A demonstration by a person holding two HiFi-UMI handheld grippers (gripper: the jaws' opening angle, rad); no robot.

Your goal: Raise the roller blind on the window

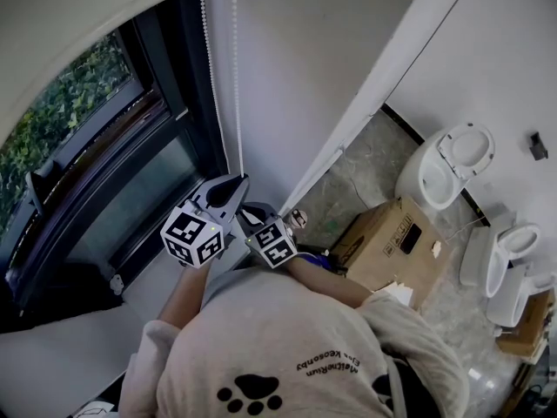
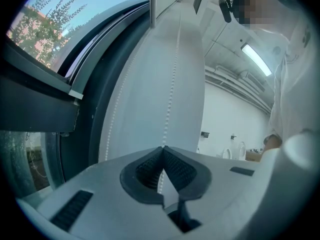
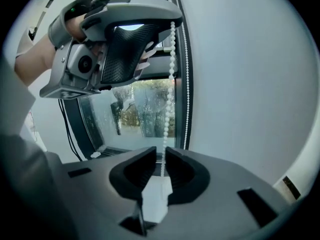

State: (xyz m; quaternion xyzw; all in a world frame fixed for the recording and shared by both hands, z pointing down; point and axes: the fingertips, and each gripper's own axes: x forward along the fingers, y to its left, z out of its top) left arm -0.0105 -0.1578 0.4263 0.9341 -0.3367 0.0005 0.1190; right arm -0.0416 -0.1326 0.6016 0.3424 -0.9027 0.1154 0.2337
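The roller blind hangs rolled partway up over the top left of the window. Its white bead chain drops in two strands along the white wall beside the frame. My left gripper is shut on one strand; its pads meet around the beads in the left gripper view. Just below it, my right gripper has the same strand running between its pads, which stand slightly apart from the beads. The left gripper shows above, clamped on the chain.
A dark window frame and pale sill lie at left. On the floor at right stand a cardboard box and white toilets. The person's torso fills the bottom of the head view.
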